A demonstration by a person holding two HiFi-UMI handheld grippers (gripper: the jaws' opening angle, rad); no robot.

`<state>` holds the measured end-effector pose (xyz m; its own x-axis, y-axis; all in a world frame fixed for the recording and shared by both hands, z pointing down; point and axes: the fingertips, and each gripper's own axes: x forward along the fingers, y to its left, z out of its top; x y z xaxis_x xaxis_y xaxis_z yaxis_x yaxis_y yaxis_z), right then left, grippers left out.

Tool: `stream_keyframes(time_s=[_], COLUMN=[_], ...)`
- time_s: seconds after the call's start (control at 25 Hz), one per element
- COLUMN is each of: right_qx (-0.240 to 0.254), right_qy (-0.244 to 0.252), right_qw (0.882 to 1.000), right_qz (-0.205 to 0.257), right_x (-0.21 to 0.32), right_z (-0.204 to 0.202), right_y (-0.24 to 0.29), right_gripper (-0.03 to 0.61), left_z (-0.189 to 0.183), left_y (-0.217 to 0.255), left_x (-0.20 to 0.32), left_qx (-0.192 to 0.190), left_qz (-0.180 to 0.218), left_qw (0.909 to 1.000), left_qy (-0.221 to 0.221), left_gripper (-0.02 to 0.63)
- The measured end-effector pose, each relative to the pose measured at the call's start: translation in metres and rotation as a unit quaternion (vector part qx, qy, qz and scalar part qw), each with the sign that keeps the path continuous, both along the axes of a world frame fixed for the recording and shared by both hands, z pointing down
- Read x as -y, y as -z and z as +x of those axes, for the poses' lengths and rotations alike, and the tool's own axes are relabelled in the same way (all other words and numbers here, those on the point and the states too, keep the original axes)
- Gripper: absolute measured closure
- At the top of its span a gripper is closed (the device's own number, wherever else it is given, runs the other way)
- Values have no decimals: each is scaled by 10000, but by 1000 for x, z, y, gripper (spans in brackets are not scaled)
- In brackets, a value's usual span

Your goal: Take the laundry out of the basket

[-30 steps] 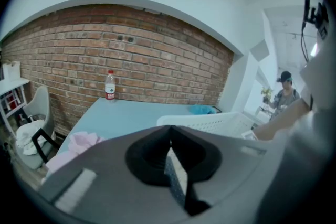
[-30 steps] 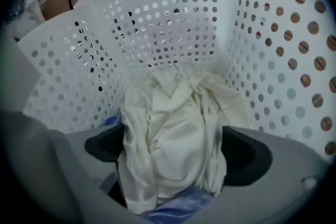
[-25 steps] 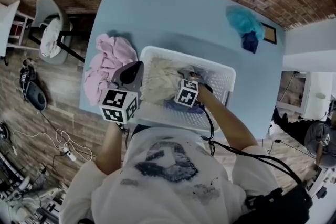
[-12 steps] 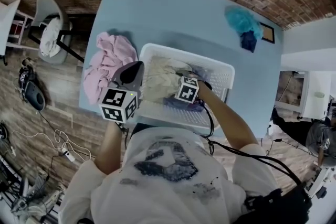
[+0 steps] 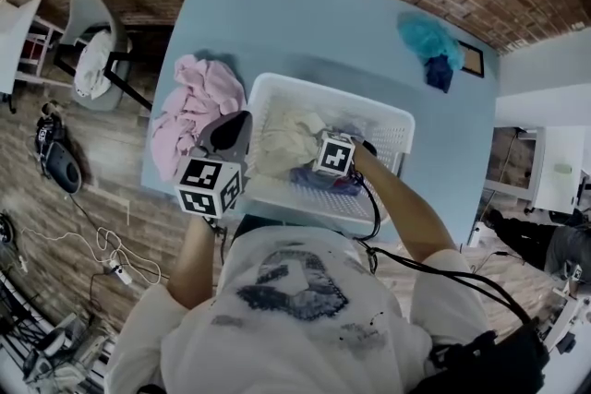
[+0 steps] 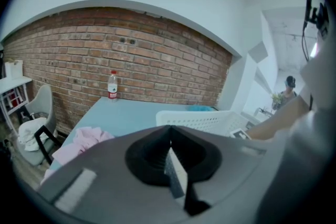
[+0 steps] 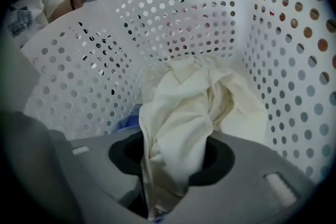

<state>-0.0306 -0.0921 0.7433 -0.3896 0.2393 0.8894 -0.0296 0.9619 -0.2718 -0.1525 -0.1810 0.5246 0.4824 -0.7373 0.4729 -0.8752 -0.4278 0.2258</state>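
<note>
The right claw [image 7: 167,192] just closed, pinching the cream cloth [image 7: 184,113], bunched tighter than before, stretching toward the basket [image 7: 173,13] wall; left claw [image 6: 171,165] pressed together.

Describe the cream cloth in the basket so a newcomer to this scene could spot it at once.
On the blue table stands a white perforated basket. In its left half lies the cream cloth, crumpled. It is the only pale piece in there; the blue garment beside it is far darker.

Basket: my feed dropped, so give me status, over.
Left gripper shut, empty, outside basket. Right gripper jaws just been closing, pinching cream cloth inside basket. No obstruction seen; pink laundry already on table.
</note>
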Motion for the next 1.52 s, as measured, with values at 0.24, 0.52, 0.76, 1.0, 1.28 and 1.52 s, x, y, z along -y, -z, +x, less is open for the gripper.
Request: stream_keyframes(time_s=[0.24,0.52,0.76,1.0,1.28,1.52], right_qx=[-52,20,263,864,1689,2493], right_qy=[-51,-427,-882,-1795,-2747,-3582], right_qw=[9999,9987,9942,9762,9376,8871], right_qz=[77,275,558,859,1298,1503], right_x=[0,6,14,21,25,28], right_z=[1,7,14,13,21,38], right_y=[8,26,50,99,165,225], right_gripper=[419,423,425,431,431,431], left_z=[-1,-4,1,4,15,20], left_y=[2,4,7,22,45,67], left_x=[-6,-12,-16,-14,-13,-11], left_qx=[-8,12,48,115,180,279], left_qz=[33,35,83,253,540,818], left_qw=[10000,10000,9999,9995,9978,9956], left_qy=[35,28,-56,-179,-329,-355], left_gripper=[624,624,624,624,624,624])
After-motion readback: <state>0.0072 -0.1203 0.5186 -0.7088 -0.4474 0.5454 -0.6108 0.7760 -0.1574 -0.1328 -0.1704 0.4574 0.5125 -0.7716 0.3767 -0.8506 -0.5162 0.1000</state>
